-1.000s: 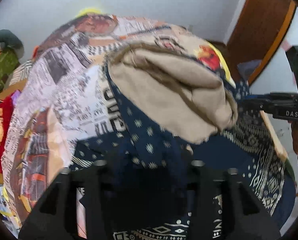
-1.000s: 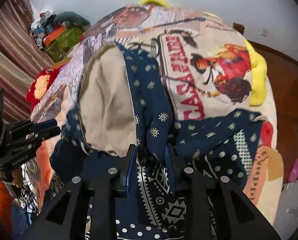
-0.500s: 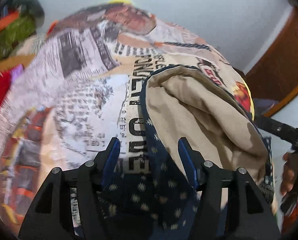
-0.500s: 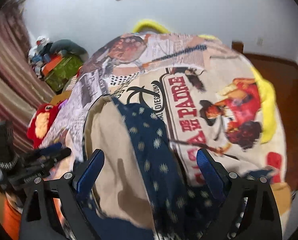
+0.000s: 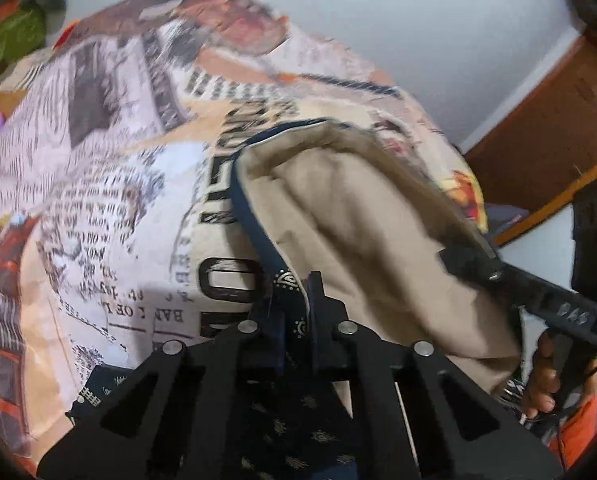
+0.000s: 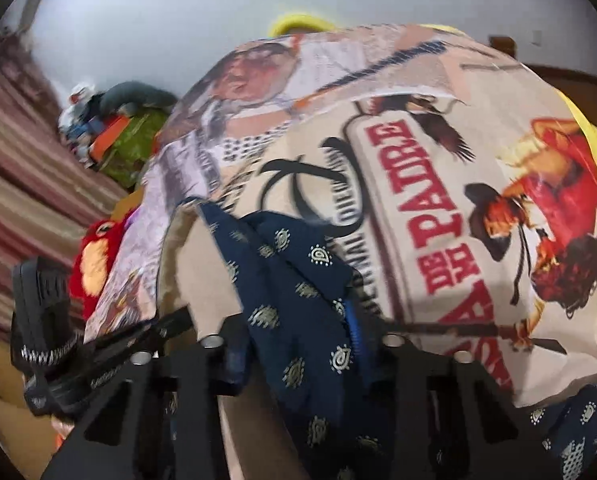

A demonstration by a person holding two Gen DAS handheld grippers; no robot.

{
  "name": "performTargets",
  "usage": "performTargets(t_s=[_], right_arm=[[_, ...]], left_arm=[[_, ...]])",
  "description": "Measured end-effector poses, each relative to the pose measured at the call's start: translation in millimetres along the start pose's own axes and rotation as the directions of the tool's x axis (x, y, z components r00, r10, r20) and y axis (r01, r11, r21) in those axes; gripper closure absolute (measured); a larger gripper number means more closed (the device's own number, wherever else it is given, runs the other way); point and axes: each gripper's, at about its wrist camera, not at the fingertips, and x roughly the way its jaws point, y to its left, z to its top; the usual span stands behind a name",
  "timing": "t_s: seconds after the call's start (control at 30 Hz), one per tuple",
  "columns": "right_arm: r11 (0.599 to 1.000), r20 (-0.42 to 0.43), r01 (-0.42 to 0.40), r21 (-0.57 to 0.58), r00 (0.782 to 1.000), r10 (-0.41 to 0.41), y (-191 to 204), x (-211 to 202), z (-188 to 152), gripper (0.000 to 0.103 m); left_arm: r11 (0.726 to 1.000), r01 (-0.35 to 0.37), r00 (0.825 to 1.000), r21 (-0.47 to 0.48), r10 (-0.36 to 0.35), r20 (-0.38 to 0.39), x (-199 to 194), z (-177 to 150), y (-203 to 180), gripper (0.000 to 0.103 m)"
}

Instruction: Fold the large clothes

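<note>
Jaws of both grippers, just closing, pinch the navy garment (image 5: 286,284) (image 6: 298,280).

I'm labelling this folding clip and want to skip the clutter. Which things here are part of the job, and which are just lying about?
Part of the job:
- navy patterned garment with beige lining
- left gripper, shut on its edge
- right gripper, closed on its navy fold

Lying about:
- printed blanket underneath
- red plush toy
- green bag
- striped curtain

Home bedroom: printed bedspread (image 6: 438,184), striped curtain (image 6: 22,168), plush toy (image 6: 94,260).
</note>
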Motion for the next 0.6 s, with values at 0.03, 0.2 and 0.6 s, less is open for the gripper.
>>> performTargets(t_s=[0.03, 0.2, 0.6], right_arm=[[1.0, 0.008, -0.004, -0.02, 1.0, 0.004, 4, -5, -3, 0.076], [0.995, 0.032, -0.043, -0.092, 0.998, 0.046, 20, -43, -28, 0.079], [0.984, 0.049, -0.028, -0.177, 0.998, 0.037, 26, -147, -131, 0.079]], left_arm=[[1.0, 0.009, 1.0, 0.016, -0.009, 0.012, -9, -1, -5, 0.096], [0.989, 0.023, 0.998, 0.148, -0.032, 0.059, -67, -16, -42, 0.096], [0.942, 0.03, 0.999, 0.333, -0.032, 0.001, -141, -113, -95, 0.096]])
